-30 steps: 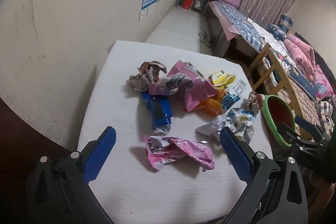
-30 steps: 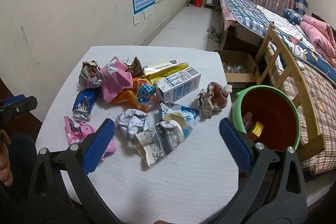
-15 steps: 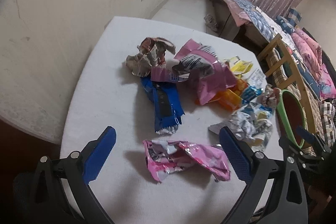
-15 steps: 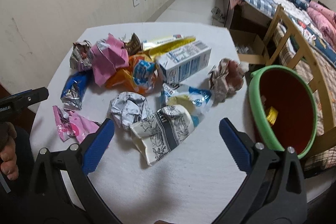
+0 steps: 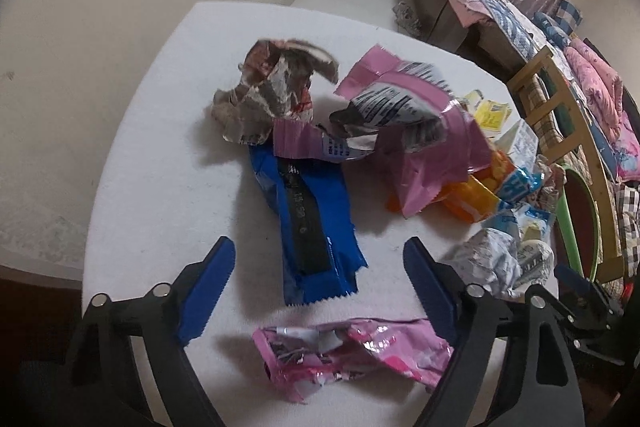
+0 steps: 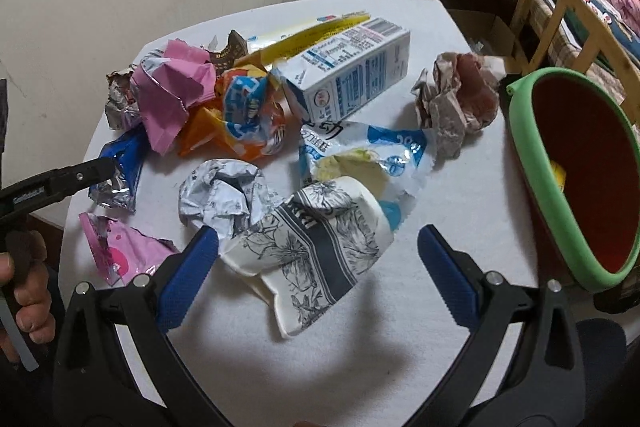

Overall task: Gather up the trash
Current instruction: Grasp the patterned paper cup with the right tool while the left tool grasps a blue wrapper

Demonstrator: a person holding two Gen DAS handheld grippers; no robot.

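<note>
Trash lies piled on a white table (image 5: 160, 187). My left gripper (image 5: 318, 269) is open and empty, low over the table, with a blue wrapper (image 5: 308, 215) between its fingers and a pink wrapper (image 5: 352, 355) just below them. My right gripper (image 6: 318, 255) is open and empty, its fingers either side of a crushed floral paper cup (image 6: 316, 251). A green-rimmed red bin (image 6: 576, 183) stands at the table's right edge and also shows in the left wrist view (image 5: 580, 223).
Further back lie a milk carton (image 6: 352, 75), a crumpled brown paper ball (image 6: 456, 103), a pink bag (image 5: 420, 131), orange wrappers (image 6: 224, 131) and a foil ball (image 6: 224, 195). A wooden chair (image 6: 560, 11) and a bed stand to the right. A wall runs along the left.
Both grippers have come down and forward toward the trash. The left now reaches the blue wrapper; the right now straddles the floral cup. Both stay open.
</note>
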